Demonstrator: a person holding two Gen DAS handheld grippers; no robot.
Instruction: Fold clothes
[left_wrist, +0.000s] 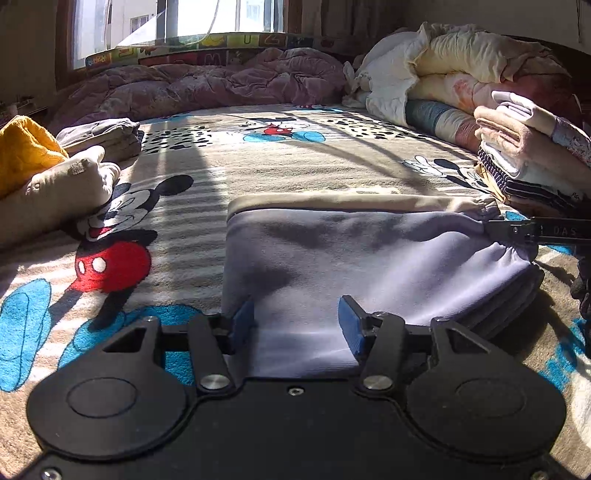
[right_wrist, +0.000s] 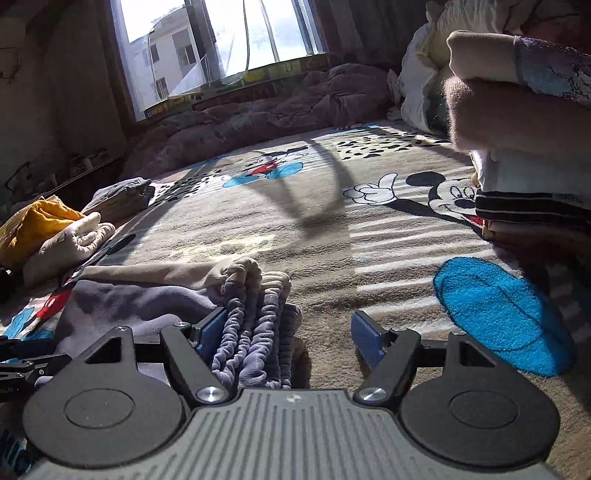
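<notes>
In the left wrist view, a lavender-grey garment (left_wrist: 369, 258) lies folded into a flat, layered rectangle on the bed's cartoon-mouse blanket (left_wrist: 184, 206), a beige inner edge showing along its far side. The left gripper (left_wrist: 297, 321) hovers low over the near edge with its jaws wide apart and nothing pinched between them. The right gripper (left_wrist: 517, 229) comes in from the right at the gathered corner of the cloth. A stack of folded clothes (left_wrist: 524, 162) stands to the right, and a loose heap with a yellow piece (left_wrist: 26, 155) lies to the left. In the right wrist view, the right gripper (right_wrist: 288, 334) is also spread wide; the garment's ruched elastic waistband (right_wrist: 255, 317) sits in several stacked layers against its left finger (right_wrist: 210, 328), with the other finger clear over the blanket. The garment looks folded down to a compact bundle, which fits either a pause before one more fold or the fold just finished and let go. Either way, any next grasp calls for catching all the waistband layers together so the bundle holds its shape.
</notes>
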